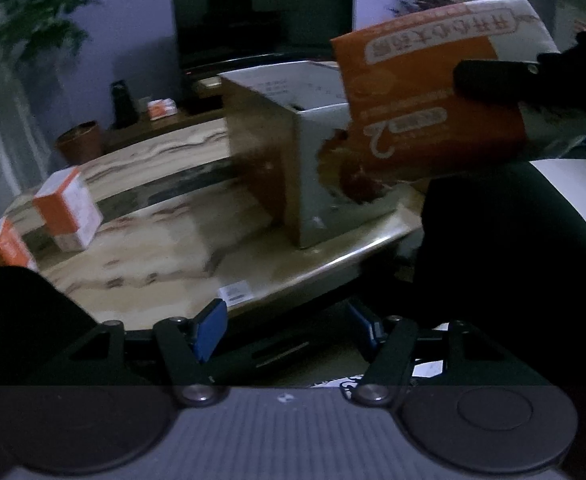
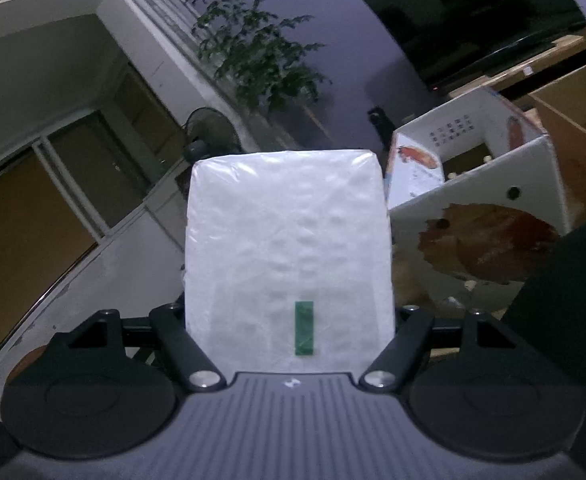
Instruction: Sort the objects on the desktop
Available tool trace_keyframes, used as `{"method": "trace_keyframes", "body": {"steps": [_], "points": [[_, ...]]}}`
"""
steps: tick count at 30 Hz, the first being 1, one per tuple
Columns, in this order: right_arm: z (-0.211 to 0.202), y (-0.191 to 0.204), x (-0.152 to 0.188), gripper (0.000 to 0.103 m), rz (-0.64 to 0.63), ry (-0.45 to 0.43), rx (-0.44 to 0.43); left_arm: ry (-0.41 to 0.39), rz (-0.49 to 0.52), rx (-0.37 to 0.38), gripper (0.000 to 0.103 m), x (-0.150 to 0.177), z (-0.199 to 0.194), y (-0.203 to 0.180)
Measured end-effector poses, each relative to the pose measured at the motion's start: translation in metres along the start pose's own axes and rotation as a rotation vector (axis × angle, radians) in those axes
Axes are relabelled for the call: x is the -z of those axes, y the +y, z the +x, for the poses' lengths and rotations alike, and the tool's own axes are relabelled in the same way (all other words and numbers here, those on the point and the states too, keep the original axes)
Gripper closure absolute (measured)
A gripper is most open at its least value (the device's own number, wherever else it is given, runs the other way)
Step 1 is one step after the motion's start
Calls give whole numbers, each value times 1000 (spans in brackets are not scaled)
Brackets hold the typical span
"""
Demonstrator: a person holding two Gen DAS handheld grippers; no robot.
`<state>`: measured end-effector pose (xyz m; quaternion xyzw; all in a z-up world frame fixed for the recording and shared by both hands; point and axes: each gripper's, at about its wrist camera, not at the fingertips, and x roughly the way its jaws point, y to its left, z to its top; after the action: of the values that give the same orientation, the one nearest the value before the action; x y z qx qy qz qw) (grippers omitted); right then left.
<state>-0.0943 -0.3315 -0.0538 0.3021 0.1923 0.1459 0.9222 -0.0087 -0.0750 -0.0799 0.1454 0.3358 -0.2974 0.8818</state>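
An orange-and-white tissue pack (image 1: 433, 92), soft and plastic-wrapped, is pinched by the right hand-held gripper (image 2: 289, 320) and held tilted above the open cardboard box (image 1: 293, 152) at the right of the marble-patterned surface (image 1: 153, 256). In the right wrist view its white crinkled face (image 2: 289, 240) is seen between the fingers. The left hand-held gripper (image 1: 289, 328) is spread, holding nothing, near the surface edge. Two small orange-white cartons (image 1: 69, 208) are seen far left. Risk: the slick film may slip, or the pack may catch on the box rim and miss.
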Motion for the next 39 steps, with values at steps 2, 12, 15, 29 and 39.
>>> {"method": "trace_keyframes", "body": {"steps": [2, 12, 15, 29, 39], "points": [[-7, -2, 3, 28, 8, -12, 16, 0, 17, 19, 37, -1, 3, -4], [-30, -4, 15, 28, 40, -54, 45, 0, 102, 124, 37, -2, 11, -25], [-34, -3, 16, 28, 46, -62, 53, -2, 117, 148, 37, -2, 14, -28], [-48, 16, 21, 28, 33, -93, 51, -7, 156, 213, 37, -5, 19, -38], [-40, 17, 13, 28, 34, -96, 37, -13, 155, 238, 37, -5, 18, -38]]}}
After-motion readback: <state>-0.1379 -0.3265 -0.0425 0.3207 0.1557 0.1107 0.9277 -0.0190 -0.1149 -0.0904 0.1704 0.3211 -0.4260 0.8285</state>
